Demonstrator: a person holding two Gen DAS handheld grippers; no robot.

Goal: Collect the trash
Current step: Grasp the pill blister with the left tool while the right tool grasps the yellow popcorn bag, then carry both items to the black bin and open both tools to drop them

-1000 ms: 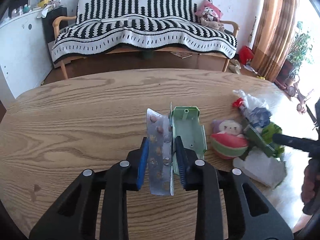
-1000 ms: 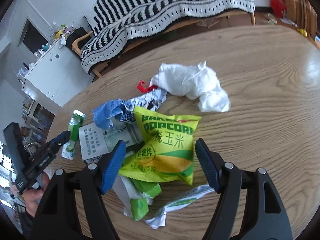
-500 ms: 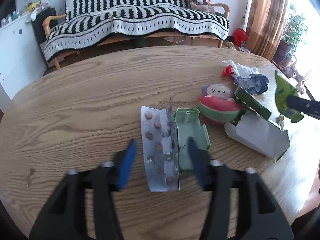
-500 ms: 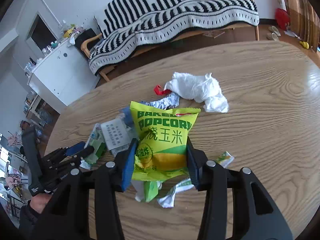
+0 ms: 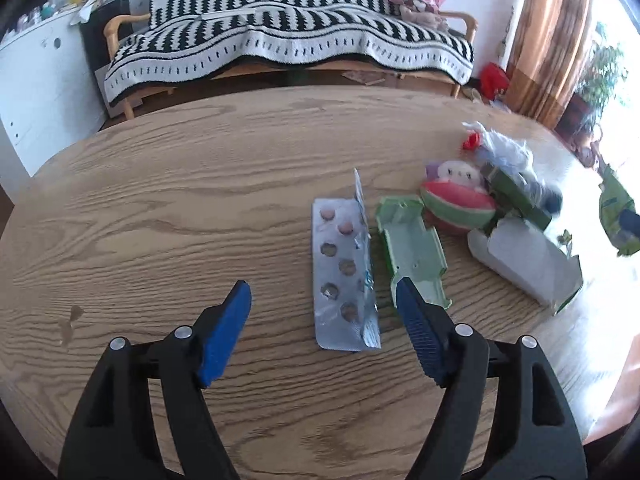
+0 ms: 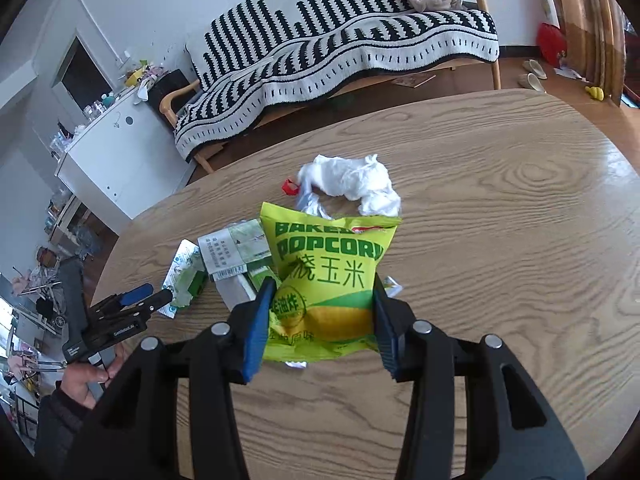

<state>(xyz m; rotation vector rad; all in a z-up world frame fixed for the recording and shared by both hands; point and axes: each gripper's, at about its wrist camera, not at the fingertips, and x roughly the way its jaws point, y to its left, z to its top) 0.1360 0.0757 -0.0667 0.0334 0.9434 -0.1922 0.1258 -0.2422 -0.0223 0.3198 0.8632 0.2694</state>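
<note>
My left gripper (image 5: pixel 324 300) is open and empty just above the wooden table (image 5: pixel 160 208). A silver pill blister pack (image 5: pixel 340 272) lies flat between and ahead of its fingers, with a pale green carton tray (image 5: pixel 412 252) to its right. My right gripper (image 6: pixel 320 312) is shut on a yellow-green popcorn bag (image 6: pixel 328 272) and holds it lifted over the table (image 6: pixel 500 240). That bag also shows at the right edge of the left wrist view (image 5: pixel 618 216). The left gripper also shows in the right wrist view (image 6: pixel 156 294).
A watermelon plush toy (image 5: pixel 456 200), a torn white box (image 5: pixel 524 260) and crumpled wrappers (image 5: pixel 504 152) lie at the table's right. White tissue (image 6: pixel 352 180) and a printed carton (image 6: pixel 232 252) lie behind the bag. A striped sofa (image 5: pixel 280 40) stands beyond the table.
My left gripper let go of the blister pack, opened wide and pulled back. My right gripper closed on the popcorn bag and lifted it off the pile.
</note>
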